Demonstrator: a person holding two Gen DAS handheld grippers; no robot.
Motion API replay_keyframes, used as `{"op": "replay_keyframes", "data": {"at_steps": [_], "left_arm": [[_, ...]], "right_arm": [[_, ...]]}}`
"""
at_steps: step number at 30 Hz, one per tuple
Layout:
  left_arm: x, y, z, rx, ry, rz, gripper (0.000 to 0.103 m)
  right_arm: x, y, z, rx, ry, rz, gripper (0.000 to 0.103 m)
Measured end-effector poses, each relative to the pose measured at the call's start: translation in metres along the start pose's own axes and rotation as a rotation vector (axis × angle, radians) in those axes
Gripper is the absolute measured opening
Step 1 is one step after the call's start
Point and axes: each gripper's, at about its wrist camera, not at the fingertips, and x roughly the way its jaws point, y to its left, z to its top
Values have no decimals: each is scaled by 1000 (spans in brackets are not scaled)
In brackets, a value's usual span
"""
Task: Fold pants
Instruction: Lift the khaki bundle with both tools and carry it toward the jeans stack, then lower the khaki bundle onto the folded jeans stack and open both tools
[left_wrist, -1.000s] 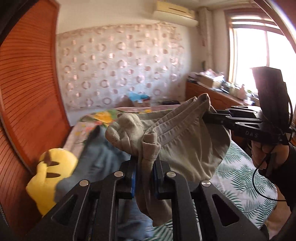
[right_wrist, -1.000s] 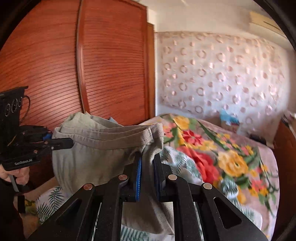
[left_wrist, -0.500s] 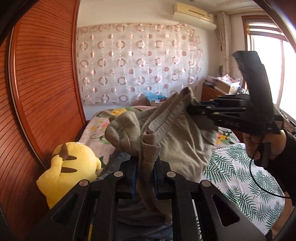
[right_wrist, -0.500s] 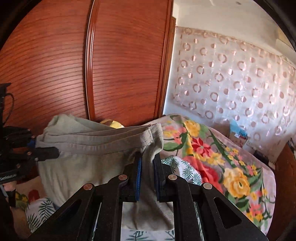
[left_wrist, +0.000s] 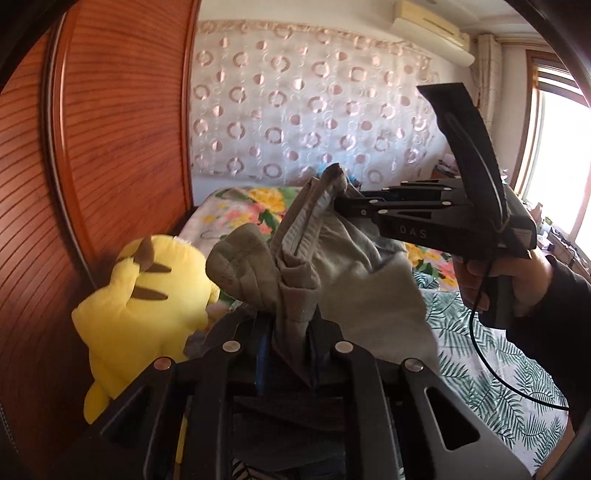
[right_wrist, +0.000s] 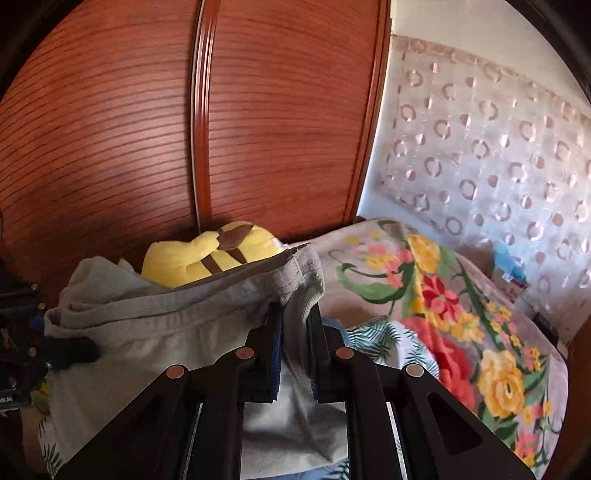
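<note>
Grey-green pants (left_wrist: 351, 280) hang bunched in the air over the bed, held by the waistband between both grippers. My left gripper (left_wrist: 290, 325) has a fold of the waistband between its fingers; its jaws are opening slightly, and the cloth still sits pinched there. My right gripper (right_wrist: 297, 317) is shut on the other end of the waistband (right_wrist: 147, 332). In the left wrist view the right gripper (left_wrist: 338, 205) reaches in from the right, held by a hand (left_wrist: 517, 280). The left gripper (right_wrist: 74, 352) shows dark at the left edge of the right wrist view.
A yellow plush toy (left_wrist: 136, 306) lies against the red-brown slatted wardrobe (right_wrist: 184, 129), close behind the pants. The bed has a floral blanket (right_wrist: 443, 295) and a leaf-print sheet (left_wrist: 498, 369). Dark clothing (left_wrist: 218, 328) lies under the left gripper. A window (left_wrist: 561, 155) is at right.
Both grippers carried the pants sideways toward the wardrobe and a little down. The plush toy now looms larger and nearer, and the wardrobe fills more of both views.
</note>
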Motion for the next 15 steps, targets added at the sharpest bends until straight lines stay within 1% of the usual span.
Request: {"op": "replay_keyframes", "data": {"at_steps": [2,4,6,7,9,10,12,13,14,15], "left_arm": [[0,4,-3,-10,8,4,20],[-1,4,-3,-9,14,9,24],[-4,4,-2,-6,11,11,33],[-6,3,-2,-6,10,12,35],[-11,1,1,3,-5,14,45],[-13,1,2,7,-13,15,48],[-18,0,4,17,-31,21,49],[-19,-1,5,21,-35,25,49],[-21,-3,6,26,-39,26,51],[-22,-4,6,31,-42,24,56]], "right_arm": [[5,-2,2,10,0,15,12],[9,-5,5,29,5,26,14],[10,-8,7,50,2,35,17],[8,-10,7,61,-1,39,18],[5,-15,6,83,-5,48,25],[2,-19,5,95,-10,50,27],[-6,-26,4,119,-27,56,34],[-9,-28,3,126,-32,57,35],[-12,-29,1,129,-38,44,37],[-17,-30,-1,129,-50,24,38]]}}
